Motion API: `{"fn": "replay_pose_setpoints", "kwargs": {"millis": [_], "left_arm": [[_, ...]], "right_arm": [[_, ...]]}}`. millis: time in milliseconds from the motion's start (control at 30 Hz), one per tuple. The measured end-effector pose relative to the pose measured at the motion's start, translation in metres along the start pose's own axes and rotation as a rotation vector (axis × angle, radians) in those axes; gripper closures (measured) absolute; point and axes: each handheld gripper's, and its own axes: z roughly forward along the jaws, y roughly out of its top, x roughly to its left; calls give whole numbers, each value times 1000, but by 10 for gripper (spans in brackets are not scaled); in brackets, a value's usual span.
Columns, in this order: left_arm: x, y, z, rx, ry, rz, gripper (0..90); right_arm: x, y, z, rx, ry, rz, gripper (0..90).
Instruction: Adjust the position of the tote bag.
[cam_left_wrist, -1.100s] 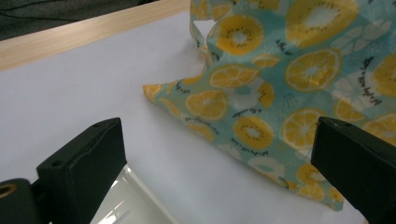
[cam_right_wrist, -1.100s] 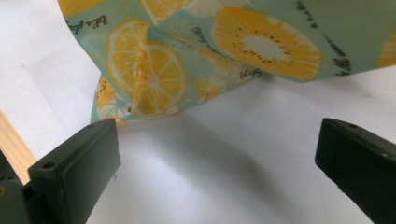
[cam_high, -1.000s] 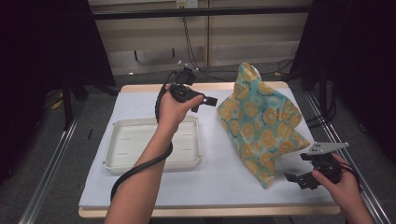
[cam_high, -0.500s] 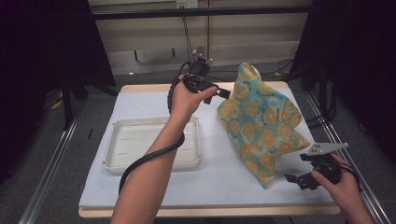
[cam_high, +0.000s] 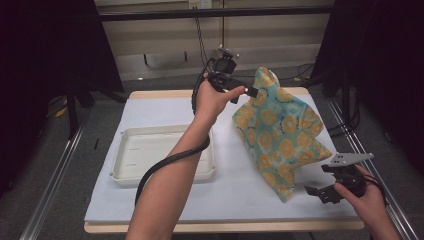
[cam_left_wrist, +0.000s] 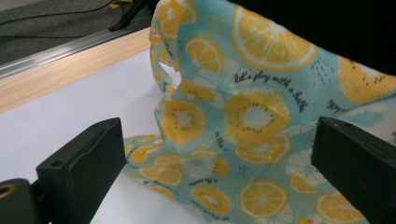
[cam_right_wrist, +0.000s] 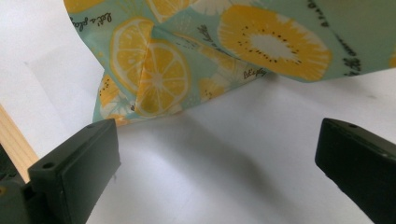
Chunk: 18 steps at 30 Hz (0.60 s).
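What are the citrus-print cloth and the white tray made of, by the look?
Citrus-print cloth: thin woven fabric, probably cotton or polyester, matte; it drapes in soft folds, creases and stands in a peak, with a printed pattern and lettering. White tray: likely moulded plastic, smooth with a slight sheen; it has rounded corners, a raised rim and one even off-white colour.

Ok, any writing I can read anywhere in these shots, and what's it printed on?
"let's play with a bath": black script on the lemon-print cloth, left gripper view; last word uncertain.
"let's pl": partial repeat on the same cloth, right gripper view.
Other script on the cloth: cut off or blurred.
White tray: no text.
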Motion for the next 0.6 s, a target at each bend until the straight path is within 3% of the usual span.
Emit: {"fn": "replay_pose_setpoints", "kwargs": {"millis": [233,467,533,600], "left_arm": [[-8,10,10,-29,5,-12,24],[-15,18,19,-27,11,-11,31],[-15,19,20,-37,-6,-17,34],[-17,21,23,-39,8,-18,21]], "right_arm": [[0,0,0,0,-7,5,0],[-1,-1,-2,-5,-7,-1,0],[-2,-1,-2,-8,-5,-3,0],[-1,-2,-2,-1,-7,8,0]]}}
